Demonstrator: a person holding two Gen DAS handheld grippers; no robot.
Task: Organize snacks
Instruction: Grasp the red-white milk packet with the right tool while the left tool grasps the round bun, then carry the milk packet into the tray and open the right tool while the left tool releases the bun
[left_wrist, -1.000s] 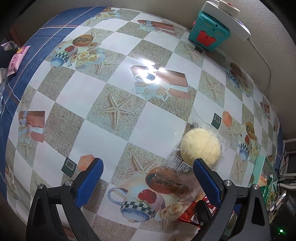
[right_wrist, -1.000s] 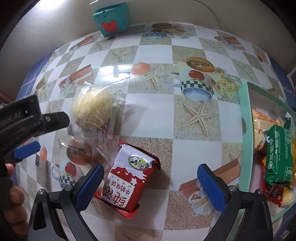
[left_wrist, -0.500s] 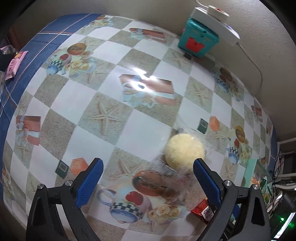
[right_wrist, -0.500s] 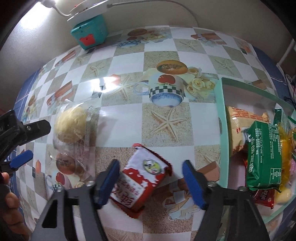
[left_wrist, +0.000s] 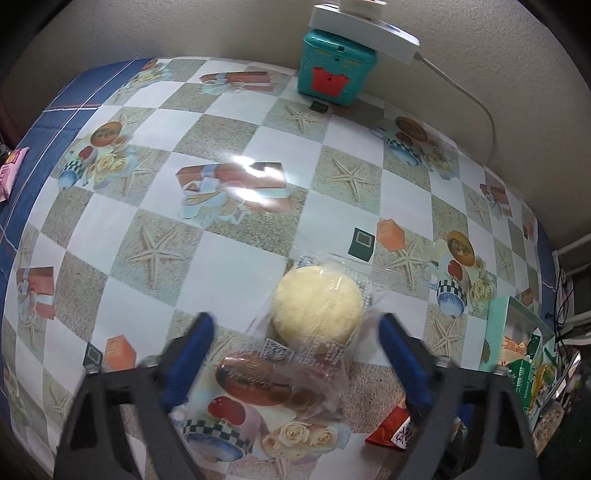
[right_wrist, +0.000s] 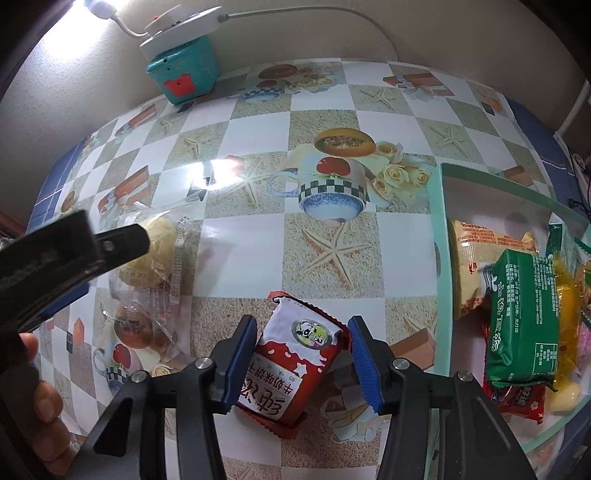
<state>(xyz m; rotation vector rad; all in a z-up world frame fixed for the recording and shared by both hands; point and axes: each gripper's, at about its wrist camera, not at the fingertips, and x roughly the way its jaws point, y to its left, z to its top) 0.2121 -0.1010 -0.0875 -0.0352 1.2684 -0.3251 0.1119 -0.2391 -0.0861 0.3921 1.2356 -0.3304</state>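
A clear bag with a round yellow bun (left_wrist: 317, 306) lies on the patterned tablecloth. My left gripper (left_wrist: 295, 321) hovers over it with its jaws closing. The bag sits between the blue pads (left_wrist: 192, 350), and the left pad stands clear of it. A red-and-white snack packet (right_wrist: 295, 365) lies nearer the mint-green tray (right_wrist: 439, 258). My right gripper (right_wrist: 303, 325) straddles the packet, its jaws closing with both pads touching the packet's sides. In the right wrist view, the left gripper's black body (right_wrist: 66, 254) covers part of the bun bag (right_wrist: 159, 254).
The tray holds several packets, among them a green one (right_wrist: 524, 317) and a yellow one (right_wrist: 476, 258). A teal box (left_wrist: 336, 74) with a white power strip on top stands at the back wall. A pink packet (left_wrist: 11, 170) lies beyond the table's left edge. A hand (right_wrist: 44, 406) shows at lower left.
The left gripper has shifted so that the bun bag lies between its jaws, which have narrowed. The right jaws have closed from wide open onto the red-and-white packet.
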